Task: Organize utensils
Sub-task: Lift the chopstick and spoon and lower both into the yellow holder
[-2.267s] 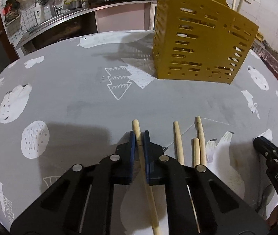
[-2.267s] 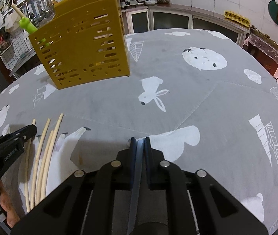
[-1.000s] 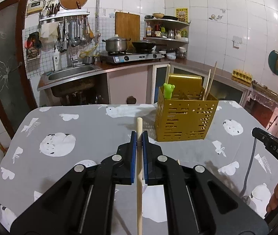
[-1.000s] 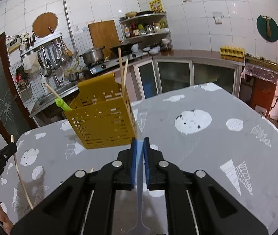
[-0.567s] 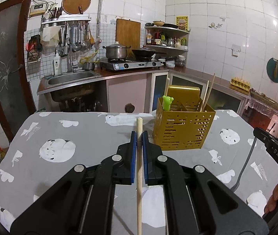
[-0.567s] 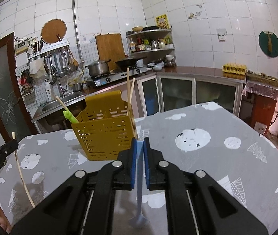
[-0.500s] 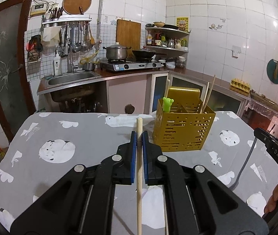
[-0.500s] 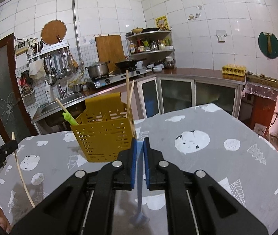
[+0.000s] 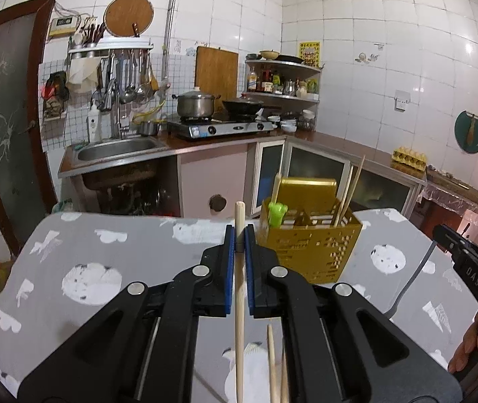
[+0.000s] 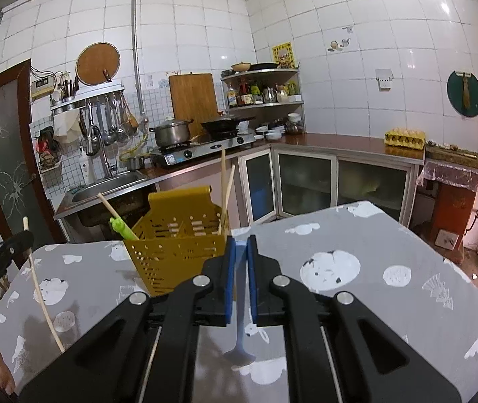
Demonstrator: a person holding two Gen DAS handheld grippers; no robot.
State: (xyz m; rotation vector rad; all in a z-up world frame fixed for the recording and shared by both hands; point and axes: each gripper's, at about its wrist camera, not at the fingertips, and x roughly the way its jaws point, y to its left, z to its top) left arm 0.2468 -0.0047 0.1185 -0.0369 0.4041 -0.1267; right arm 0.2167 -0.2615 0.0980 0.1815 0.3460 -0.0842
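My left gripper (image 9: 237,235) is shut on a wooden chopstick (image 9: 239,302) and holds it upright, high above the table. The same chopstick shows in the right wrist view (image 10: 42,299) at the left. My right gripper (image 10: 240,245) is shut on a grey-blue spoon (image 10: 240,336) that hangs bowl down. The yellow slotted utensil basket (image 9: 309,245) stands on the table ahead, also in the right wrist view (image 10: 175,252). It holds two chopsticks (image 10: 224,188) and a green-handled utensil (image 10: 119,226). More chopsticks (image 9: 272,366) lie on the table below my left gripper.
The table has a grey cloth with white prints (image 10: 356,268). Behind it stand a sink counter (image 9: 118,154), a gas stove with pot and wok (image 9: 218,124), and cabinets (image 10: 306,181). A door (image 9: 7,117) is at the left.
Both grippers have risen from table level with their utensils. Over the last half second they moved slightly higher and the basket sits lower in both views.
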